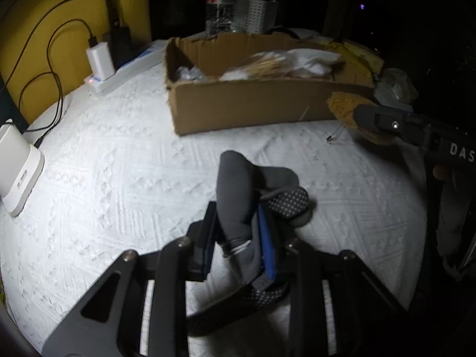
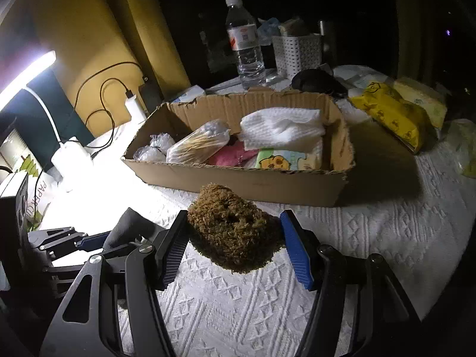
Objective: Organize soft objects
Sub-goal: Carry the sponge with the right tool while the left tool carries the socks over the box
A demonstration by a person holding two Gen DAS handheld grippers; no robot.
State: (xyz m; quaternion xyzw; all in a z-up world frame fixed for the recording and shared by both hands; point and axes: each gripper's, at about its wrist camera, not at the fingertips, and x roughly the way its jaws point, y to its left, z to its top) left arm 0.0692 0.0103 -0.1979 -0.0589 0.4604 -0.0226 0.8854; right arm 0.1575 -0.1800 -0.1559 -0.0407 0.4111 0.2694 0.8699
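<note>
Now | left gripper (image 1: 238,235) jaws clenched on grey sock (image 1: 238,196) | right gripper (image 2: 235,247) jaws grasping brown sponge (image 2: 232,229)

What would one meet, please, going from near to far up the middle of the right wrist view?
Right gripper shut on the brown fuzzy ball → cardboard box → white cloth inside it → water bottle.

White quilted bedspread (image 2: 372,238) carries cardboard box (image 2: 267,184).
</note>
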